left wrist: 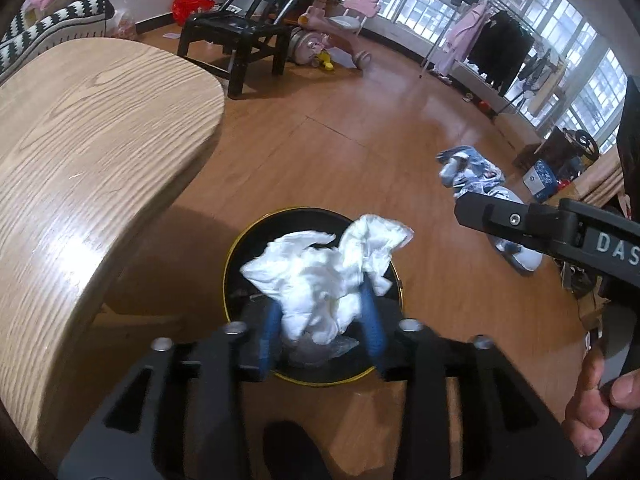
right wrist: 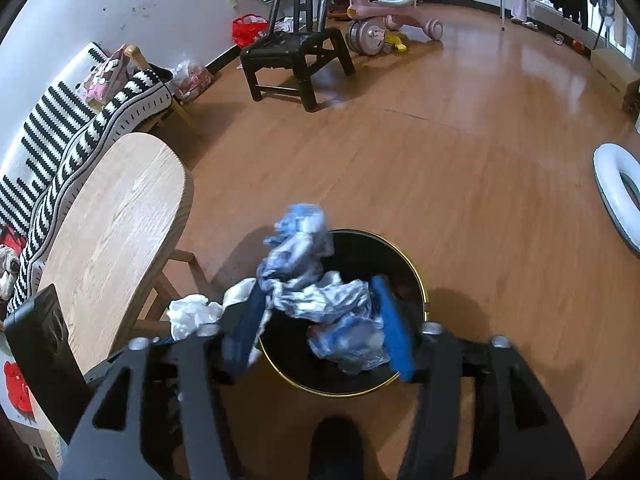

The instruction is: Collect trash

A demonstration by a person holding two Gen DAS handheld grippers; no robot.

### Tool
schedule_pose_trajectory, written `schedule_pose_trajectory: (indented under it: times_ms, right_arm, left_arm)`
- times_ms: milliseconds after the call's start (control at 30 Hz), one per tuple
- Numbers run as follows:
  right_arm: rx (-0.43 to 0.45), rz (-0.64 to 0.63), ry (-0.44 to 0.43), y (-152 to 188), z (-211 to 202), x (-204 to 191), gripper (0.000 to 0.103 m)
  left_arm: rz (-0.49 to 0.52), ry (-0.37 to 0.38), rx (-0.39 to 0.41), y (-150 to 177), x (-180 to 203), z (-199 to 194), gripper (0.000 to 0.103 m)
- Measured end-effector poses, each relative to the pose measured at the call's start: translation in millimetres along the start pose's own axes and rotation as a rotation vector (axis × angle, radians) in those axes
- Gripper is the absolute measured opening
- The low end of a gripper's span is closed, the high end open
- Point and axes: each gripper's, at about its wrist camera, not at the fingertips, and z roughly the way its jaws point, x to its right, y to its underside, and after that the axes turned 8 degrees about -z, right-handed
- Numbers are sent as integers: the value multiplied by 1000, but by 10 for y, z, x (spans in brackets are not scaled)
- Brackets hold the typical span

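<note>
A black bin with a gold rim [left wrist: 229, 280] [right wrist: 418, 280] stands on the wooden floor below both grippers. My left gripper [left wrist: 320, 322] hangs over it, blue pads [left wrist: 269, 334] apart, with a crumpled white tissue [left wrist: 320, 276] loose between them. My right gripper [right wrist: 320, 330] is over the bin as well, with a crumpled blue and white plastic wrapper [right wrist: 312, 280] lying loosely between its spread pads [right wrist: 394, 332]. In the left wrist view the right gripper's finger [left wrist: 516, 222] and the wrapper [left wrist: 472, 170] show at the right. The tissue [right wrist: 192, 314] shows at the left of the right wrist view.
A light wooden table [left wrist: 100, 140] [right wrist: 120, 220] stands close to the left of the bin. A black chair [right wrist: 296, 52], a pink ride-on toy [right wrist: 384, 4] and a striped sofa [right wrist: 80, 128] are farther back. A white ring [right wrist: 616, 192] lies at the right. A person's hand [left wrist: 592, 400] holds the right gripper.
</note>
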Motion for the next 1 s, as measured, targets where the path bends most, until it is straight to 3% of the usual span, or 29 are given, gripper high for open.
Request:
schedule_pose_trajectory:
  times_ms: [267, 333, 400, 500, 600, 800, 900, 1000]
  right_arm:
    - [23, 18, -5, 5, -61, 69, 65]
    - [31, 8, -5, 1, -79, 46, 72]
    - [39, -4, -2, -10, -93, 10, 73]
    - [61, -28, 0, -36, -153, -98, 88]
    - [114, -68, -6, -65, -286, -310, 92]
    - [221, -190, -118, -78, -581, -1118, 96]
    - [229, -310, -187, 19, -655, -1722, 96]
    - [229, -441, -249, 179, -719, -2360, 96]
  left_arm:
    - [25, -18, 23, 2, 49, -42, 73]
    - [25, -22, 34, 16, 45, -98, 77]
    - [25, -29, 46, 25, 24, -169, 85]
    - [20, -74, 76, 17, -44, -365, 89]
    - [8, -123, 126, 18, -187, -742, 93]
    - [-28, -341, 276, 225, -812, -1778, 95]
    - [-111, -469, 345, 454, -1330, -2417, 95]
    - [-218, -534, 398, 702, -1765, -2925, 95]
